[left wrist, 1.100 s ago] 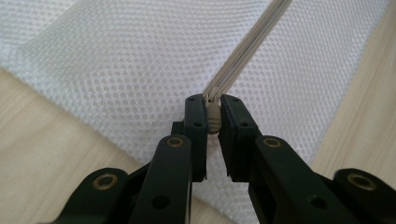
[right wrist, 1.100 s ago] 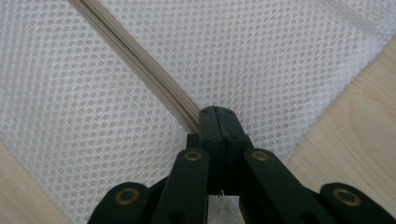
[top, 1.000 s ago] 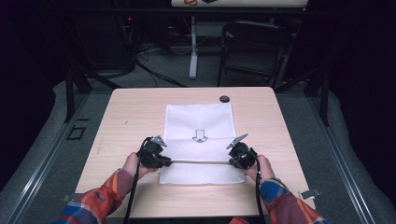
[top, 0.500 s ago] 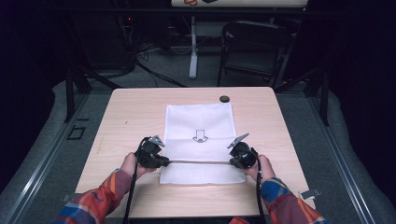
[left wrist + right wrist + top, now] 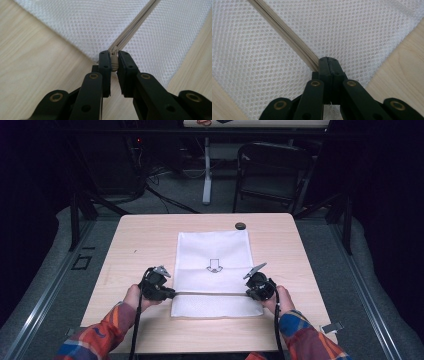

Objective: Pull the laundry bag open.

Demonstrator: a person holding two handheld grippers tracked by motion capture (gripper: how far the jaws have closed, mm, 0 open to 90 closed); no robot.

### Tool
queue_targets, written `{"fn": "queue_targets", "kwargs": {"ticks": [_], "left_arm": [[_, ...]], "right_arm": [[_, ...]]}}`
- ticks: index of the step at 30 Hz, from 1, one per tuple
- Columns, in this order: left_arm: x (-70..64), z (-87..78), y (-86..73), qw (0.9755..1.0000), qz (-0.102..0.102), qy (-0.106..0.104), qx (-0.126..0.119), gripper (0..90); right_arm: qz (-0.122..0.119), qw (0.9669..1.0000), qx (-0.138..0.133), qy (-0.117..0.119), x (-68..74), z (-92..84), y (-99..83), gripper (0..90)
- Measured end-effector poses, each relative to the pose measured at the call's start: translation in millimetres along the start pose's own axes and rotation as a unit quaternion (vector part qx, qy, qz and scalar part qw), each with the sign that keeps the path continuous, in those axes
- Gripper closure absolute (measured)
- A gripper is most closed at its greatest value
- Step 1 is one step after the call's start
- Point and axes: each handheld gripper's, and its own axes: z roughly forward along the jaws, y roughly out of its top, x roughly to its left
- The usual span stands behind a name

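- My left gripper [image 5: 113, 65] has its jaws nearly closed, pinching the zipper pull [image 5: 114, 62]; a crooked tug could make the small tab slip out.
- My right gripper [image 5: 329, 65] is clamped tight on the zipper [image 5: 284, 31] end; if it lets go, the mesh bunches.
- White mesh bag [image 5: 214, 270] lies flat mid-table [image 5: 140, 235], zipper near my edge.

White mesh cloth bag [image 5: 212, 270] — matt; pale wood-grain table [image 5: 140, 240]

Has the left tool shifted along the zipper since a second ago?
No. In the high view the left tool sits at the same spot by the mesh bag's left edge, shut on the zipper pull.
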Motion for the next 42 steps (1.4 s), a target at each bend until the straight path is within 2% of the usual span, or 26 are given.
{"fn": "queue_targets", "kwargs": {"ticks": [5,8,18,25,30,31,33,36,38,42], "left_arm": [[6.6,-4.7,-7.1,0.9999,-0.014,0.004,-0.001,81.6],[5.3,-3.9,-6.2,0.9999,-0.008,0.008,0.005,81.6],[6.6,-1.8,-6.5,0.9998,-0.016,0.003,0.008,81.5],[6.5,3.8,-6.7,0.9996,-0.021,0.004,0.021,81.3],[7.8,5.6,-6.5,0.9993,-0.032,0.006,0.020,79.8],[8.2,6.2,-6.3,0.9992,-0.034,0.007,0.020,77.4],[9.0,5.9,-6.1,0.9991,-0.038,0.006,0.020,70.5],[9.8,2.0,-5.2,0.9990,-0.044,0.004,0.010,60.2],[9.7,-1.3,-4.6,0.9987,-0.049,0.008,0.003,49.9],[9.9,-8.0,-4.5,0.9980,-0.061,0.013,-0.011,38.5]], "right_arm": [[-0.003,1.0000,0.004,-0.002,-0.6,-0.4,0.1,90.0],[-0.002,1.0000,0.004,-0.002,-0.7,-0.4,0.2,90.0],[0.002,1.0000,0.003,0.002,-1.3,-0.5,0.1,90.0],[0.004,0.9999,-0.009,0.004,-1.5,-0.2,-2.4,90.0],[-0.014,0.9998,-0.010,-0.001,0.1,-0.5,-2.8,90.0],[-0.014,0.9999,-0.009,0.001,-0.2,-0.6,-2.4,89.9],[-0.005,0.9999,-0.009,0.012,-1.4,-1.9,-1.3,84.3],[-0.005,0.9997,-0.015,0.017,-2.0,-7.8,0.4,78.0],[0.004,0.9990,-0.039,0.020,-1.8,-14.4,2.0,74.0],[0.006,0.9981,-0.059,0.016,-1.0,-29.9,4.8,60.2]]}}
